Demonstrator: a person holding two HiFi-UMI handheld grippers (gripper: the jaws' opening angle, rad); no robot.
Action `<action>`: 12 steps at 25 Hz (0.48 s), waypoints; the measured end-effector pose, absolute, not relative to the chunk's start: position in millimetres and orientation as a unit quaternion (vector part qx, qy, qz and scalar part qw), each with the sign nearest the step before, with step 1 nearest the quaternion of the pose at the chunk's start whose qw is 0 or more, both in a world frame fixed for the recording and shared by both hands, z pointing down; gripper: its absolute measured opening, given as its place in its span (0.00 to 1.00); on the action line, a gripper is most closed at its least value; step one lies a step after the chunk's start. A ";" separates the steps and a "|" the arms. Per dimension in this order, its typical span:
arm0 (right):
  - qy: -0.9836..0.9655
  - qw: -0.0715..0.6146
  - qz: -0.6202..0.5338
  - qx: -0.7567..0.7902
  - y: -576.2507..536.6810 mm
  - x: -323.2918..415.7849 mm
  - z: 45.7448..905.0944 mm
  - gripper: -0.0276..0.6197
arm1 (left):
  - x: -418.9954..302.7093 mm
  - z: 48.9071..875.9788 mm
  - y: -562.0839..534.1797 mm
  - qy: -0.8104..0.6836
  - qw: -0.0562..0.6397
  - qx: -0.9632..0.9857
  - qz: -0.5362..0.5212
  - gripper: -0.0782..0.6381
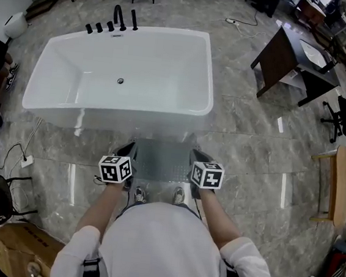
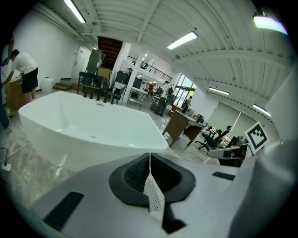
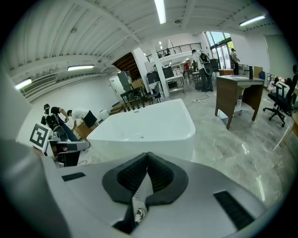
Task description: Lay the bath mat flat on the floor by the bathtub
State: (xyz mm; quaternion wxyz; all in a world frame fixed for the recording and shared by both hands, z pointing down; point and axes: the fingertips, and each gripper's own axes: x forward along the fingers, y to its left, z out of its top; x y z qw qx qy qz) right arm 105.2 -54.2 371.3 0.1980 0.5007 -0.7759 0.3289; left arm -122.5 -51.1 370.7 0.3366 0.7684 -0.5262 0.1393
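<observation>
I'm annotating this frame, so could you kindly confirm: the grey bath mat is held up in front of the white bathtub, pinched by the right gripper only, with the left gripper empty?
Not quite: the left gripper is not empty. The left gripper view shows its jaws shut on the edge of the bath mat, just as the right gripper is. The rest stands.

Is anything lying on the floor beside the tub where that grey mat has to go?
Nothing visible does. The left hand-held gripper and right hand-held gripper hold the bath mat up before the bathtub; floor flanking the mat is bare, though it hides the patch beneath.
</observation>
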 end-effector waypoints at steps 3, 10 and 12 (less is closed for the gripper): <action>-0.781 0.193 0.319 0.501 -54.7 100.8 361.1 0.09 | -123.4 363.2 -48.6 -0.524 0.328 0.773 0.141 0.16; -0.808 0.172 0.248 0.506 -50.9 100.1 326.2 0.09 | -111.1 338.6 -43.1 -0.509 0.273 0.800 0.160 0.16; -0.814 0.167 0.230 0.506 -48.1 103.0 316.8 0.09 | -102.2 327.5 -43.5 -0.507 0.248 0.810 0.160 0.16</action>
